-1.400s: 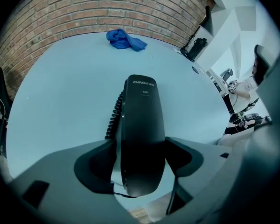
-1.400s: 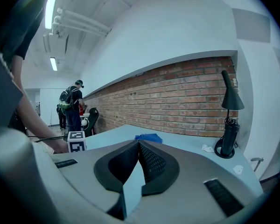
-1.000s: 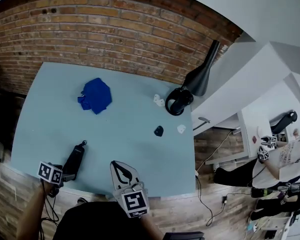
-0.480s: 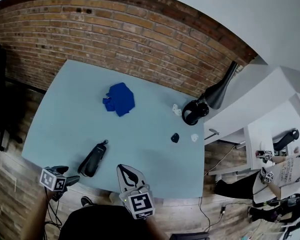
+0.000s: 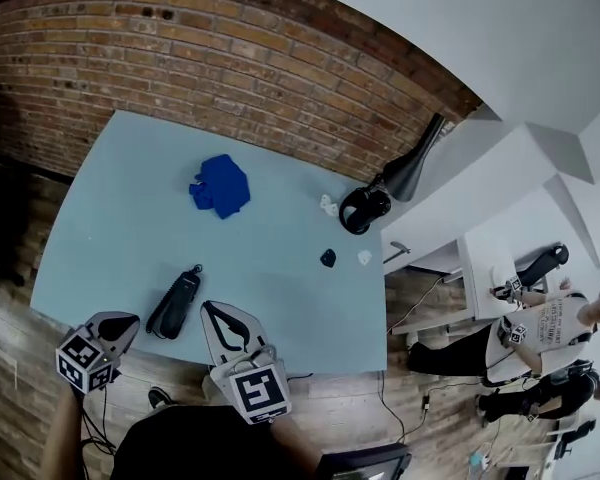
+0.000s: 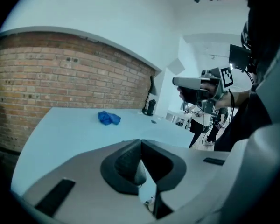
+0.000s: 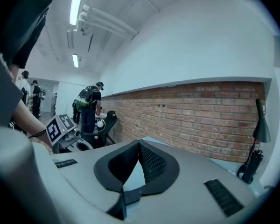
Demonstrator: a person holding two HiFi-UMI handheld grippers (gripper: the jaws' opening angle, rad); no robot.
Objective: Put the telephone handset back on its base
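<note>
From the head view, the handset (image 5: 175, 303) lies on the table (image 5: 130, 218) near its front edge, just beyond the two grippers; whether a base sits under it cannot be told. The left gripper (image 5: 128, 323) hangs off the table's front corner, apart from the handset, and the right gripper (image 5: 210, 310) points over the edge just to the handset's right. Farther back lie a cloth (image 5: 220, 185), headphones (image 5: 365, 208) beside a lamp (image 5: 410, 168), and a few small bits near the right edge. In the left gripper view, the left gripper (image 6: 140, 141) has just closed: its jaws meet at the tips with nothing between them. Past them lie the table (image 6: 70, 125) and cloth (image 6: 108, 118), with the right gripper (image 6: 196, 85) raised at the right. In the right gripper view, the right gripper (image 7: 139, 143) is also pressed together at the tips and empty. The left gripper's cube (image 7: 60, 127) shows at the left, people (image 7: 88, 106) stand behind it, and a brick wall (image 7: 200, 115) runs across to the lamp (image 7: 260, 125).
</note>
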